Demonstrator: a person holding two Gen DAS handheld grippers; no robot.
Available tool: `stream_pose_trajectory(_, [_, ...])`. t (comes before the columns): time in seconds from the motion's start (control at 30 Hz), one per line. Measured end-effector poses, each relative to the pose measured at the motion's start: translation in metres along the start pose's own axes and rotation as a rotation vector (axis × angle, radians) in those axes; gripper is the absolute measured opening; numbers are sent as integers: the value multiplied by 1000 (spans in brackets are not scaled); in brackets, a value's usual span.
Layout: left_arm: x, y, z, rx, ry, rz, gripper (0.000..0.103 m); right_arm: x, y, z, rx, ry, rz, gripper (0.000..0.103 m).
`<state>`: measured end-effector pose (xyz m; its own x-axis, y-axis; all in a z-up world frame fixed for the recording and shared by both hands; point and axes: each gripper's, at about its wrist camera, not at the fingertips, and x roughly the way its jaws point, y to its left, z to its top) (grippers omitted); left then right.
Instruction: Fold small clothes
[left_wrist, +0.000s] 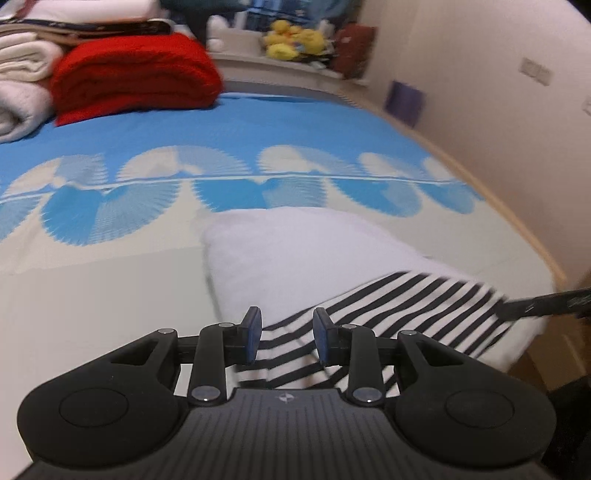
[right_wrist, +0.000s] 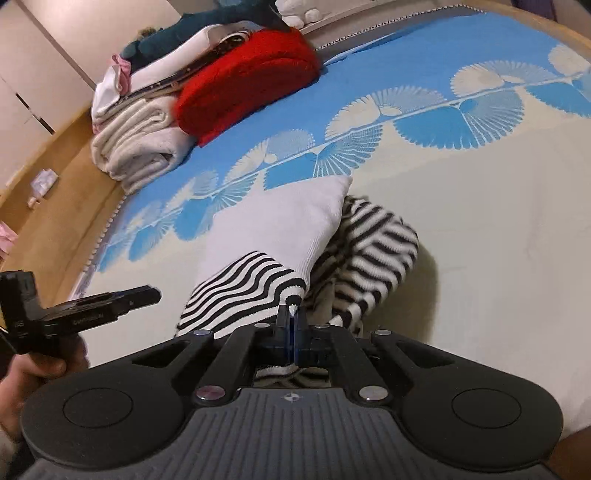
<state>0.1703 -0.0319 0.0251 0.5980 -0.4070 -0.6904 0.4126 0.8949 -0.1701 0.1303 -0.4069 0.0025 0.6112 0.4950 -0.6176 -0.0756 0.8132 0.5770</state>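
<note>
A small garment with a white body (left_wrist: 295, 254) and black-and-white striped parts (left_wrist: 406, 306) lies on the bed near its front edge. My left gripper (left_wrist: 287, 338) is open just above the striped part, nothing between its pads. My right gripper (right_wrist: 293, 317) is shut on a striped edge of the garment (right_wrist: 243, 291) and lifts it; the white body (right_wrist: 291, 221) and a bunched striped sleeve (right_wrist: 373, 258) lie beyond. The left gripper (right_wrist: 110, 299) shows at the left of the right wrist view. The right gripper's finger (left_wrist: 535, 304) enters from the right in the left wrist view.
The bed has a blue and cream sheet (left_wrist: 258, 122) with fan patterns. A red folded blanket (left_wrist: 136, 74) and white folded towels (left_wrist: 22, 88) are stacked at the far left. Yellow plush toys (left_wrist: 291, 40) sit on a ledge behind. The wall (left_wrist: 480, 92) is on the right.
</note>
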Motion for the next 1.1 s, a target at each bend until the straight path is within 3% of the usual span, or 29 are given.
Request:
stream_pose_trajectory(0.1, [8, -10, -3, 41, 57, -71, 34, 6, -9, -8, -17, 95, -68, 0])
stream_pose_trajectory(0.17, [23, -16, -10, 81, 150, -71, 34, 13, -15, -14, -15, 156, -107, 0])
stream_pose_trajectory(0.23, [50, -20, -24, 135, 305, 19, 34, 23, -16, -20, -36, 206, -149, 0])
stream_pose_trajectory(0.3, [68, -20, -34, 169, 388, 109, 36, 37, -13, -25, -61, 262, -176, 0])
stream_pose_trajectory(0.47, [66, -15, -30, 123, 389, 89, 36, 75, 0, -35, -123, 396, -249, 0])
stream_pose_trajectory(0.6, [56, 2, -22, 36, 350, 62, 42, 86, 9, -36, -157, 420, -283, 0])
stream_pose_trajectory(0.7, [45, 17, -13, -43, 291, 49, 42, 78, 13, -31, -149, 369, -263, 7])
stream_pose_trajectory(0.73, [41, 23, -9, -70, 266, 52, 42, 73, 15, -29, -147, 339, -248, 17])
stream_pose_trajectory(0.77, [37, 28, -5, -95, 242, 58, 42, 65, 16, -25, -138, 290, -218, 34])
stream_pose_trajectory(0.83, [31, 34, -1, -131, 204, 71, 42, 46, 16, -12, -96, 157, -174, 44])
stream_pose_trajectory(0.97, [31, 47, 12, -194, 167, 79, 42, 27, -5, 19, 111, -74, -72, 45])
stream_pose_trajectory(1.1, [34, 51, 17, -228, 159, 77, 42, 52, -29, 48, 308, -134, -99, 55])
